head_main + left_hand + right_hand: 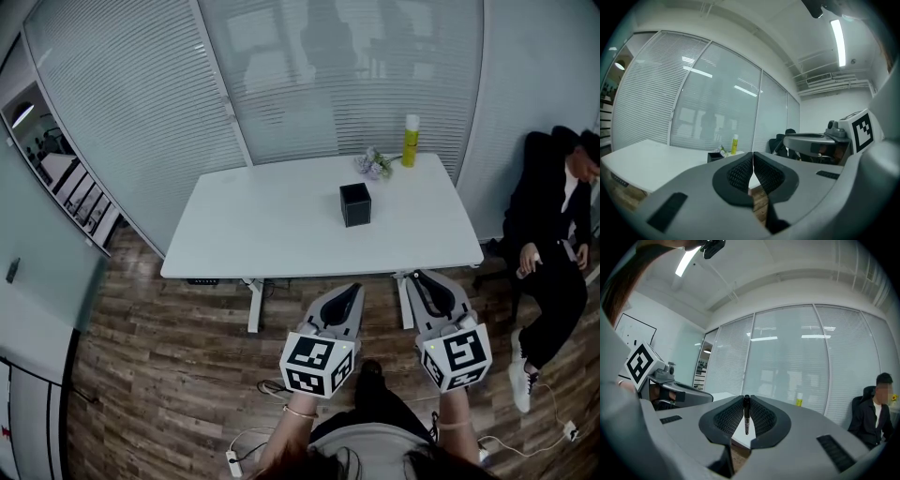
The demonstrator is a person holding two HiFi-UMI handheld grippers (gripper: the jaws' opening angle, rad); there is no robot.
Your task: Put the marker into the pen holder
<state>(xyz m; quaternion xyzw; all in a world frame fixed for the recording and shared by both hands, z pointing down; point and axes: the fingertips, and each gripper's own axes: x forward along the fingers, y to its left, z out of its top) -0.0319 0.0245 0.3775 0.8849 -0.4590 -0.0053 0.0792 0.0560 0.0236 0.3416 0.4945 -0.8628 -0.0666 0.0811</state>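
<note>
Two grey grippers are held out low, over the brown wooden floor (159, 375), on the near side of the long white table (253, 234). Neither one has got as far as the table.

The left gripper (344, 293) has its jaws pressed tight together. Nothing is between them. Its black bumpy pads (739, 172) touch each other along the middle line.

The right gripper (746, 405) is closed on a thin black marker (746, 416). The marker stands straight up and down between the two pads. They squeeze its top part, and its bottom end hangs free below them. In the head view the marker is too small to see.

The black square pen holder (355, 203) stands upright on the table, a bit right of the middle. It is open at the top. It is well apart from both grippers and is farther away than they are. The marker is not in it.

At the far edge of the table, toward the right, stands a tall yellow bottle with a white cap (411, 141). Just left of it lies a small crinkly bundle (373, 164); I cannot tell what it is.

A person in black clothes and white shoes (553, 253) sits on the right, beside the table. Glass walls with pale blinds (141, 103) stand behind the table on the far side.
</note>
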